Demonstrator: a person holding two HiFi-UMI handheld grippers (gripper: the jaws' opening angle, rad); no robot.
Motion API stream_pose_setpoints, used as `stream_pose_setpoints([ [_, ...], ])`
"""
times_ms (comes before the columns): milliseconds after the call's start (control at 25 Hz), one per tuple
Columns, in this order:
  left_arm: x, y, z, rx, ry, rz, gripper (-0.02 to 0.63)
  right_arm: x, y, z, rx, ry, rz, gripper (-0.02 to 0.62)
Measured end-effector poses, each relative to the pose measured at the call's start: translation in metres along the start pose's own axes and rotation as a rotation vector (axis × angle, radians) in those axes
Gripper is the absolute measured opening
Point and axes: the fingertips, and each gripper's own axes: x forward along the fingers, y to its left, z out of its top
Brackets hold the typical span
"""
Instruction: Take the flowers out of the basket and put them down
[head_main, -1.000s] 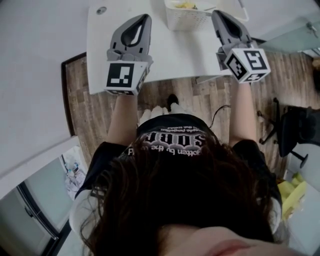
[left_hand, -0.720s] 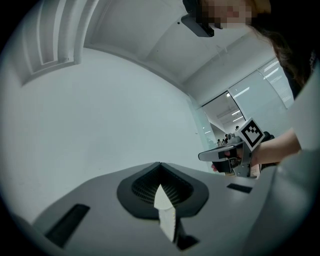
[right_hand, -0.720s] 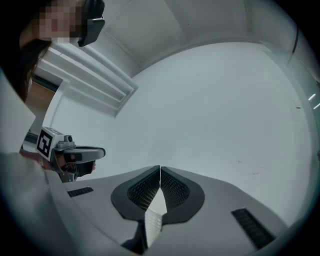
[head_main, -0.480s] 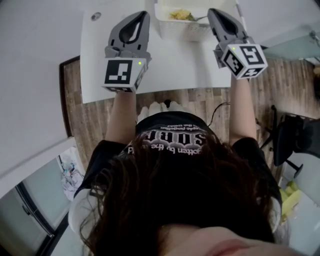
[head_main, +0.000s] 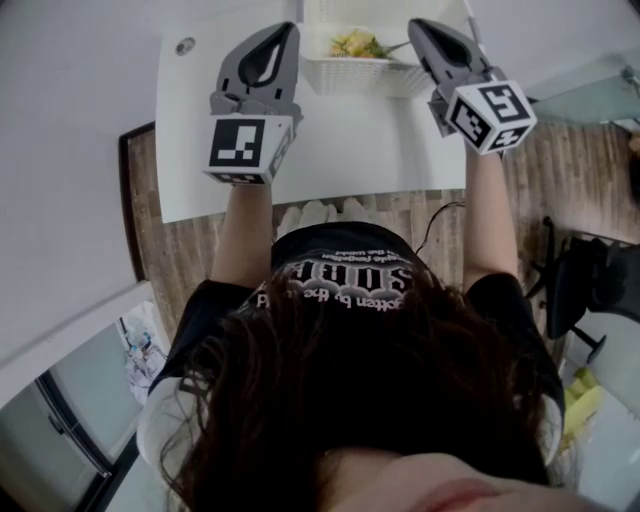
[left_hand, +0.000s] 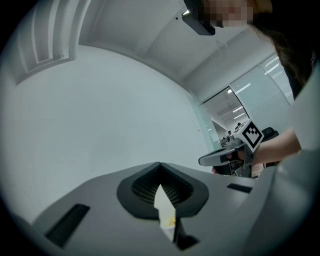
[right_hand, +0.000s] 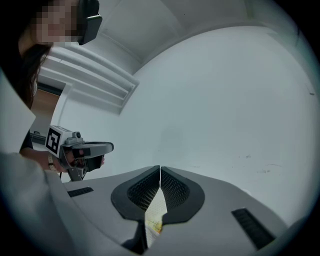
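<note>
Nothing of the job is done yet, as far as I can judge: the yellow flowers with green leaves (head_main: 358, 44) lie inside the white slatted plastic basket (head_main: 352, 76) at the top centre of the head view, and none are out on the white table (head_main: 340, 150). My left tongs (head_main: 287, 33) sit just left of the basket and my right tongs (head_main: 419, 27) just right of it, so the basket stands between the two tips. Each pair has its jaws pressed together with nothing caught between the ribbed pads. In each gripper view a pale sliver with a touch of yellow shows through the slit below the tips, and beyond them there is only plain white wall. What is left is all of it: spread one pair, reach over the rim, close on the stems, lift them out and lay them down. For that I have plenty of room, since the tabletop below the basket is bare across the middle of the frame. Its near edge runs above the brown wooden floor (head_main: 150, 230), and its left edge falls off at the left of the frame. I would put the flowers down well inside both.
</note>
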Motion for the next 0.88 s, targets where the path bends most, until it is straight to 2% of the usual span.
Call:
stream_pose_setpoints([
  [360,0.030,0.015,-0.011,-0.007,0.005,-0.028,0.000,0.020,-0.018,-0.013,-0.009,0.051,0.002,0.028],
  [720,0.056,0.023,-0.015,0.006,0.009,-0.083,0.000,0.048,-0.016,-0.024,-0.119,0.162,0.195,0.034],
  [760,0.058,0.025,-0.017,0.018,0.014,-0.085,0.000,0.052,-0.017,-0.026,-0.125,0.175,0.214,0.048],
  [840,0.061,0.028,-0.020,0.021,0.021,-0.089,0.000,0.059,-0.017,-0.033,-0.130,0.207,0.254,0.129],
  [880,0.063,0.029,-0.022,0.020,0.024,-0.091,0.000,0.062,-0.018,-0.037,-0.133,0.227,0.273,0.146],
])
